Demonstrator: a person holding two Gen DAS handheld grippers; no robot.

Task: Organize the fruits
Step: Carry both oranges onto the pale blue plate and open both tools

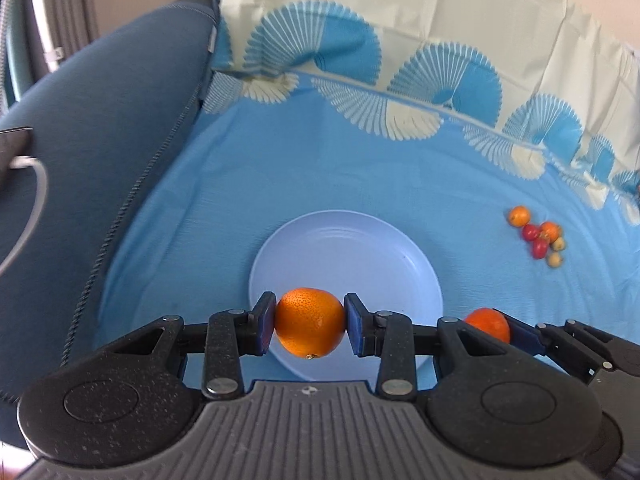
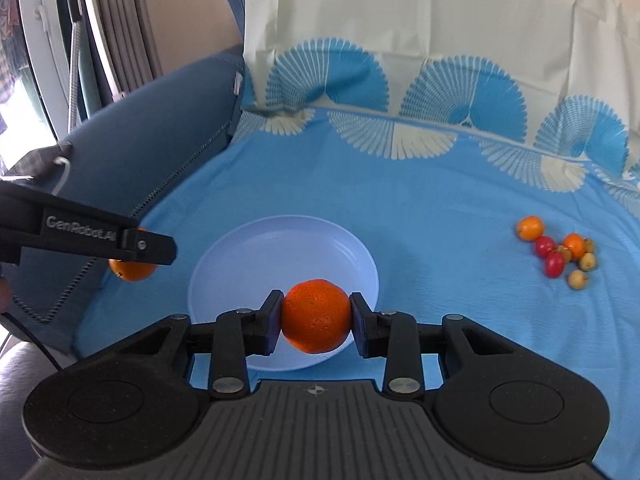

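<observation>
My left gripper (image 1: 310, 326) is shut on an orange (image 1: 310, 322), held above the near edge of a pale blue plate (image 1: 360, 248). My right gripper (image 2: 316, 316) is shut on a second orange (image 2: 316, 316) above the plate's (image 2: 260, 248) near right part. In the left wrist view the right gripper's orange (image 1: 488, 324) shows at the right. In the right wrist view the left gripper's finger (image 2: 120, 240) shows at the left, with its orange (image 2: 132, 270) partly hidden under it. A small pile of fruits (image 1: 540, 236) lies on the cloth at the right, also seen in the right wrist view (image 2: 560, 252).
A blue patterned cloth (image 1: 320, 168) covers the seat of a dark blue sofa (image 1: 100, 120). Its cream part hangs over the backrest (image 2: 400, 8). A white cable (image 1: 28, 208) lies on the sofa arm at the left.
</observation>
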